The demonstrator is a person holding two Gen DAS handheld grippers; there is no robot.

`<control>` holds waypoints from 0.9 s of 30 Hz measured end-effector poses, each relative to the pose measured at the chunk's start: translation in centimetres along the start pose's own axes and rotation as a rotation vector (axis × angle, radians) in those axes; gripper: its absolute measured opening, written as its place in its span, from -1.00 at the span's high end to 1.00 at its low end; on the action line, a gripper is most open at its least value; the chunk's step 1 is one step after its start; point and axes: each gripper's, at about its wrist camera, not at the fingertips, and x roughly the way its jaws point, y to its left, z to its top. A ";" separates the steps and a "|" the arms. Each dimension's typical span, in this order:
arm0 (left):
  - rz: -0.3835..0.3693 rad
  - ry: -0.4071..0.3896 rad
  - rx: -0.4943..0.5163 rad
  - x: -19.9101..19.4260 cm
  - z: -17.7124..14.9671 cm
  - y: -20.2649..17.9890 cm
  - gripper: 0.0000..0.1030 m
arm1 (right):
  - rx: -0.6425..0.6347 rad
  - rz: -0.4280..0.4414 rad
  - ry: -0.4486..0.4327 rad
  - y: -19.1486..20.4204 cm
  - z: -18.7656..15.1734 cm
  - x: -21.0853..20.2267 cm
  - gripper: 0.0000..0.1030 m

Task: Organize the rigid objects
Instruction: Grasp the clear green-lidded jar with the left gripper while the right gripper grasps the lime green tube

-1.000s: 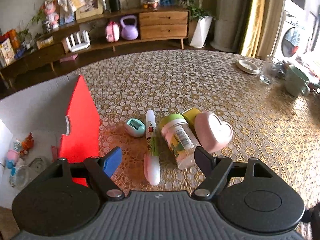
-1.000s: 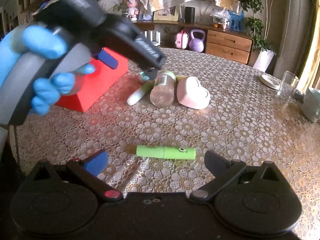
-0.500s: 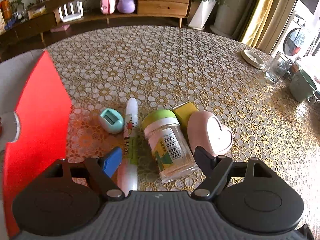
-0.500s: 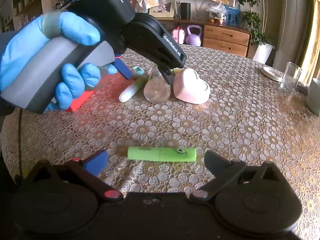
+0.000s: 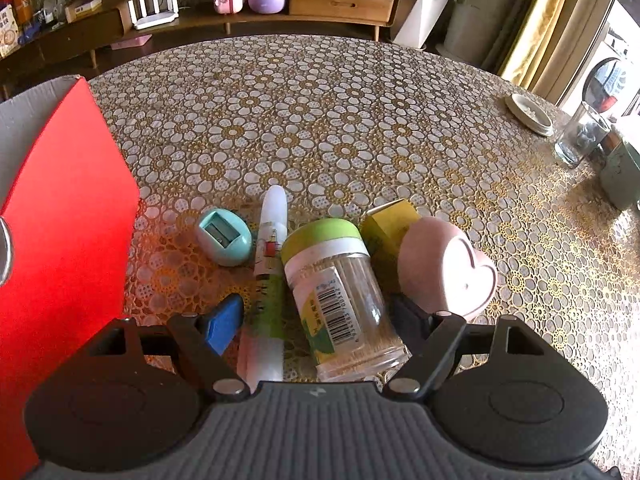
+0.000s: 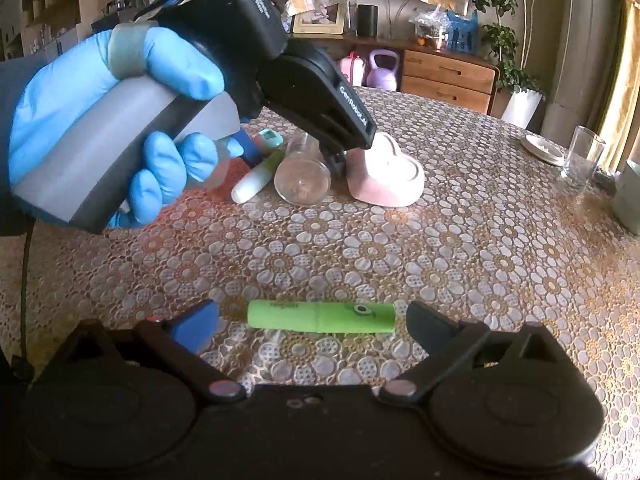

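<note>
Left wrist view: the left gripper (image 5: 316,316) hangs low with its fingers apart on either side of a lying toothpick jar (image 5: 340,296) and a white-and-green pen (image 5: 269,280); a pink heart-shaped box (image 5: 448,268) lies just right, a red box (image 5: 64,216) left. Right wrist view: the right gripper (image 6: 312,320), fingers apart, frames a green marker (image 6: 320,317) on the floral tablecloth (image 6: 460,240).
</note>
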 end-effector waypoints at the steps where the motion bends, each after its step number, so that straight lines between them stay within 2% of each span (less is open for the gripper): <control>1: -0.002 -0.002 -0.002 0.0 -0.1 0.0 -0.55 | 0.001 -0.006 0.002 0.0 0.0 0.1 -0.84; 7: 0.016 -0.033 0.038 -0.1 -0.3 -0.5 -0.53 | 0.026 -0.021 0.015 -0.3 -0.1 0.5 -0.62; 11: 0.014 -0.050 0.045 -0.4 -0.5 -0.4 -0.45 | 0.030 -0.030 0.011 -0.3 -0.2 0.4 -0.57; 14: 0.029 -0.066 0.071 -0.7 -0.6 -0.8 -0.20 | 0.034 -0.040 0.010 -0.3 -0.3 0.4 -0.56; 18: 0.028 -0.084 0.094 -1.1 -0.7 -0.8 -0.07 | 0.036 -0.047 0.015 -0.4 -0.2 0.2 -0.56; 20: 0.021 -0.103 0.107 -1.6 -0.8 -0.9 0.18 | 0.038 -0.051 0.012 -0.4 -0.1 0.0 -0.56; 27: 0.019 -0.080 0.119 -2.0 -1.2 -0.3 0.18 | 0.059 -0.043 -0.005 -0.3 0.6 -1.6 -0.56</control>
